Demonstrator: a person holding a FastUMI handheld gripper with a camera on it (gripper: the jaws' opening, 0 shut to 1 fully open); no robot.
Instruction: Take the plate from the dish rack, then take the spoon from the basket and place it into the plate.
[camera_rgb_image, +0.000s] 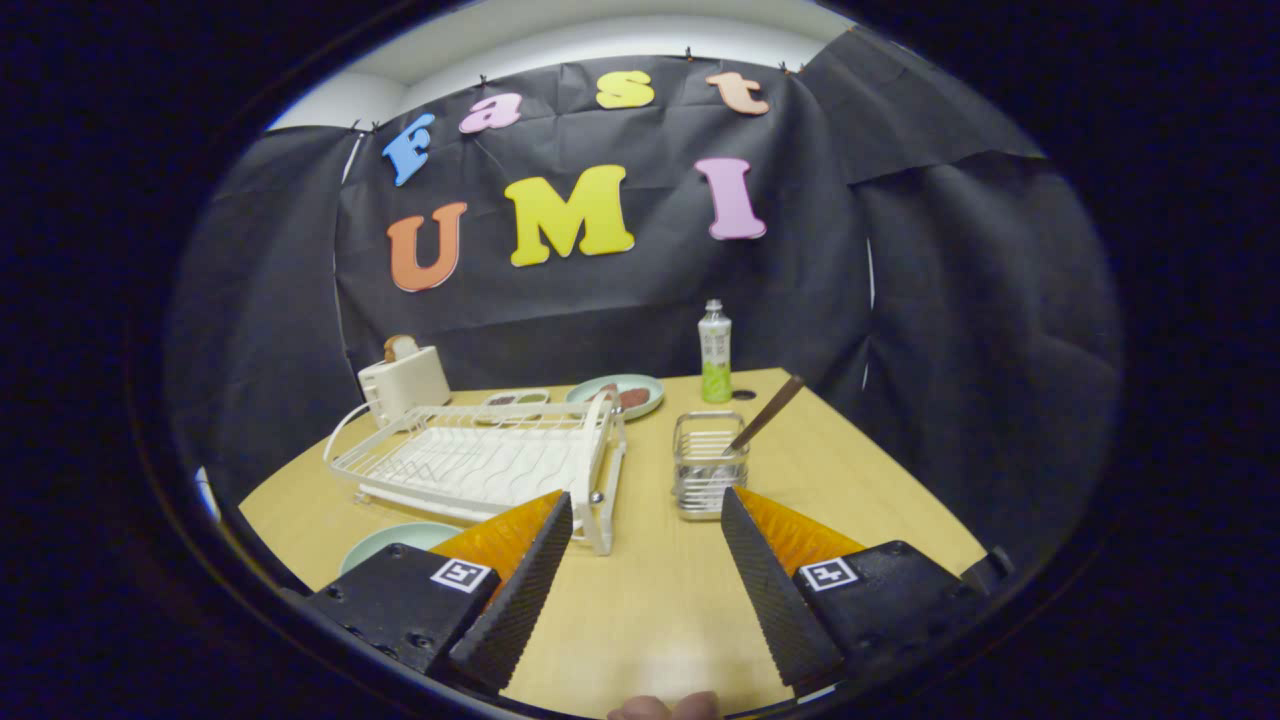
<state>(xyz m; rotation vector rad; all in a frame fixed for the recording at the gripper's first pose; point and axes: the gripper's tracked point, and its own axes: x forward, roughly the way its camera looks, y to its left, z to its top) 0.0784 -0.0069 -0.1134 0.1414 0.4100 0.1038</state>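
With plate (392, 541) already lying on tabletop (660, 590) beside dish rack (480, 460): hand-held gripper (646, 545) spread wide, empty, facing basket (708, 465); spoon (765, 412) leaning inside basket, handle up for grasping.

A staged kitchen booth: black cloth wall (620, 290) behind a wooden tabletop (850, 470) holding a dish rack (480, 455), toaster (405, 383) and bottle (714, 352).
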